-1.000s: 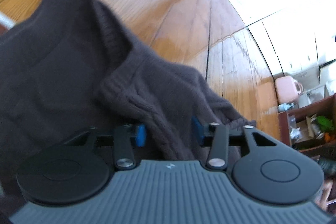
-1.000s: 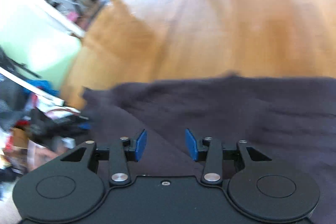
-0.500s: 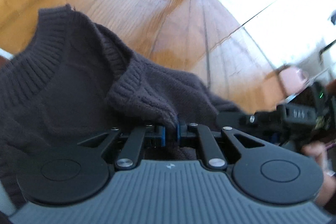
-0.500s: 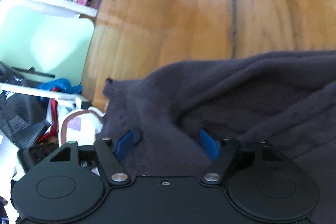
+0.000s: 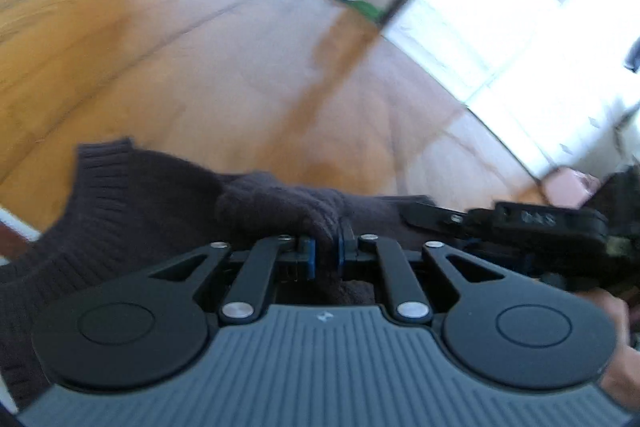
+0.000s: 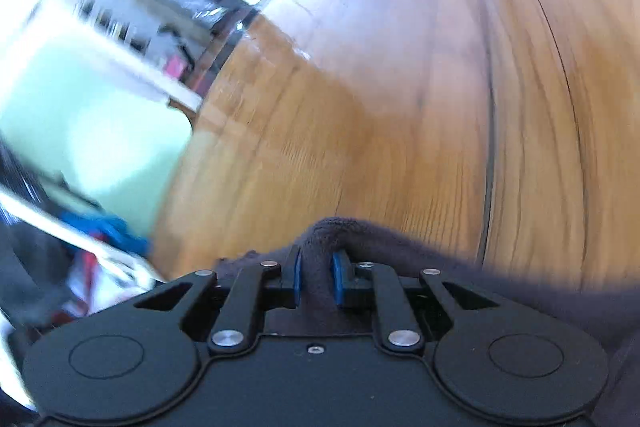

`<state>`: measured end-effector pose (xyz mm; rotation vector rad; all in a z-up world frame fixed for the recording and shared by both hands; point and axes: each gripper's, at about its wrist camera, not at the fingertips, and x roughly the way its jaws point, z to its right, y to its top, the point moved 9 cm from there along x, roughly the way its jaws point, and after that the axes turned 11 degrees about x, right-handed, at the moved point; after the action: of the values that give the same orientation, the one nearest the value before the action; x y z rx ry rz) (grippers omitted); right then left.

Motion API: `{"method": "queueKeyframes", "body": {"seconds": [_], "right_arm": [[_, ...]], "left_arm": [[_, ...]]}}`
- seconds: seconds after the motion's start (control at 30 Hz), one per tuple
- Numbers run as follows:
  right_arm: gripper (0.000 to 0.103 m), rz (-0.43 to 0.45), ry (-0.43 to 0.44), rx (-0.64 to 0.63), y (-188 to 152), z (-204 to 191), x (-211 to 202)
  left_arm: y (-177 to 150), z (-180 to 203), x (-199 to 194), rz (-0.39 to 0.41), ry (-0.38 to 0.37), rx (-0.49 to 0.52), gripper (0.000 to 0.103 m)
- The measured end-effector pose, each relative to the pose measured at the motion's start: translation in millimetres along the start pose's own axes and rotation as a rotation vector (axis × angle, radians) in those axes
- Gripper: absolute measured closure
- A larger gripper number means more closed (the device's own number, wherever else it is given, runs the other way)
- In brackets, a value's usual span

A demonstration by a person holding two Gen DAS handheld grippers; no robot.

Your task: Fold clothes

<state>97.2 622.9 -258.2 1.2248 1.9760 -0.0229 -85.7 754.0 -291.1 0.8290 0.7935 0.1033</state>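
Note:
A dark knit sweater [image 5: 132,211] lies on the wooden table [image 5: 200,67]. My left gripper [image 5: 325,253] is shut on a bunched fold of the sweater, its ribbed edge spreading to the left. My right gripper [image 6: 317,277] is shut on another raised fold of the same sweater [image 6: 420,247], which trails off to the right. The right gripper also shows in the left wrist view [image 5: 520,223], close by on the right, with a hand behind it. Both views are blurred by motion.
The table's far edge runs past bright white cabinets [image 5: 500,39]. A pink object [image 5: 568,187] sits beyond the table at right. In the right wrist view a pale green surface [image 6: 92,131] and cluttered items [image 6: 100,231] lie past the table's left edge.
My right gripper has closed on a fold of the sweater; it was open around it half a second ago. Both grippers have lifted their folds, and the views have tilted up across the table.

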Motion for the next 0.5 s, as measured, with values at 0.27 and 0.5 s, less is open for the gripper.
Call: {"method": "queueKeyframes", "body": {"seconds": [0.27,0.5], "right_arm": [[0.051,0.008,-0.192,-0.099,1,16,2],[0.051,-0.043,-0.274,-0.076,-40,43,-60]], "left_arm": [[-10,-32,3,-0.070,0.033,-0.109,0.068],[-14,-40,13,-0.120,0.034,-0.064,0.065]]}}
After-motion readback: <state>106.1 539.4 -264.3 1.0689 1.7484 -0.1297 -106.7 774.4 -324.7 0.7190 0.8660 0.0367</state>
